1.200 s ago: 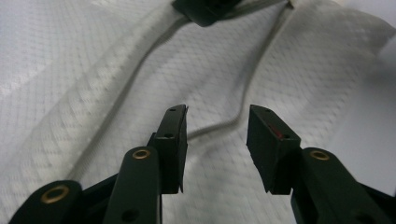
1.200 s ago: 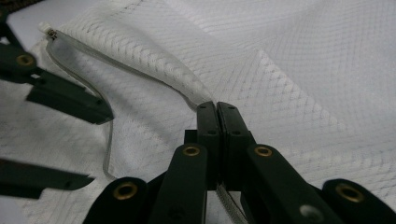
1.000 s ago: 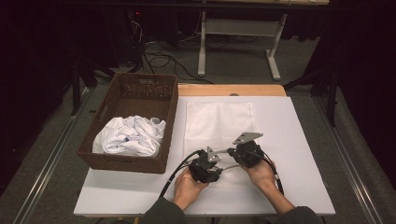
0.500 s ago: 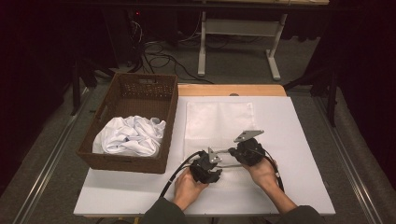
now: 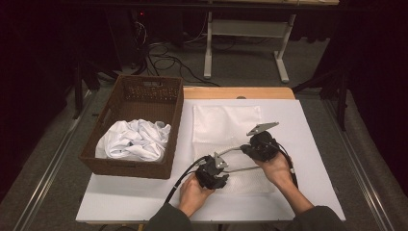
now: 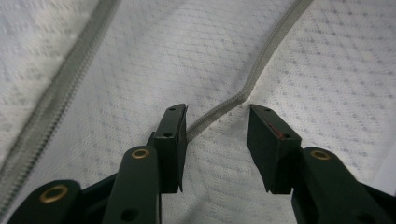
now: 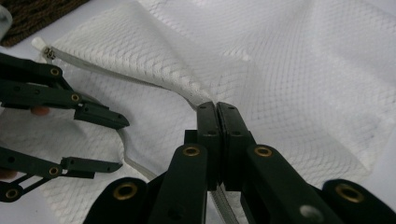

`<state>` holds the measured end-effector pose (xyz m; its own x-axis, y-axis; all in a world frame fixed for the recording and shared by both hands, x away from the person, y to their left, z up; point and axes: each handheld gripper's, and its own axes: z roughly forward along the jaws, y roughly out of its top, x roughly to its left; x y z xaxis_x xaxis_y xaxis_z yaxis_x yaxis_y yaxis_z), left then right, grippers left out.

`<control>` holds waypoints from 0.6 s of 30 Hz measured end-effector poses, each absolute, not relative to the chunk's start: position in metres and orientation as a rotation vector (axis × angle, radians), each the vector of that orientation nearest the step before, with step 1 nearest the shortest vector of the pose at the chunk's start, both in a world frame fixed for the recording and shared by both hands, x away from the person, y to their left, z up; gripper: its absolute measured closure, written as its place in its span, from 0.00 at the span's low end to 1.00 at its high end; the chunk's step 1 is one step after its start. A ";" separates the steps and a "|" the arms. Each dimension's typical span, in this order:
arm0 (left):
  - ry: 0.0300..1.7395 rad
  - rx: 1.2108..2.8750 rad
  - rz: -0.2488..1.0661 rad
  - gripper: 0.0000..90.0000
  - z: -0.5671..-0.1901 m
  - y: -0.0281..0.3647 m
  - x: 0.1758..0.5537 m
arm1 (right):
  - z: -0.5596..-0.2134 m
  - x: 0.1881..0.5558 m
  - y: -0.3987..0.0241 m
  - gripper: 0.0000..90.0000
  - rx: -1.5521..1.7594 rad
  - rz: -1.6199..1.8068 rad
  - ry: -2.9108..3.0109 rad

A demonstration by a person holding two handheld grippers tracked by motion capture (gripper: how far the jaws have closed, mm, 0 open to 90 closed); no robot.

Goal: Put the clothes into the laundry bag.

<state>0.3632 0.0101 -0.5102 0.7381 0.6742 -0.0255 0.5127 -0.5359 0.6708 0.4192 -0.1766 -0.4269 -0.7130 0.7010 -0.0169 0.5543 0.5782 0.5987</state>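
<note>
Opening the mesh laundry bag (image 5: 226,127) lying flat on the surface (image 5: 308,144). Right gripper (image 7: 217,106) clenched on the upper zipper edge (image 7: 187,93), lifting it. Left gripper (image 6: 217,123) released, straddling the lower zipper edge (image 6: 252,79). Next: left clamps and pulls apart.

Can't really make out from the high view what the right gripper (image 5: 239,150) pinches, too small. Zip edge of the white mesh laundry bag (image 7: 299,79) vanishes behind the shut jaws in the right gripper view. Grey zipper tape (image 6: 261,65) runs off the top edge. Crumpled white cloth (image 5: 134,139) half buried by the brown wicker basket (image 5: 166,91) wall.
</note>
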 end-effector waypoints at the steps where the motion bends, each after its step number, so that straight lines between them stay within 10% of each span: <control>1: 0.889 2.261 0.310 0.64 -0.510 0.010 0.363 | -0.425 0.420 -0.176 1.00 1.036 0.845 2.556; 18: 0.893 2.256 0.325 0.64 -0.511 0.009 0.362 | -0.381 0.437 -0.176 1.00 1.021 0.866 2.485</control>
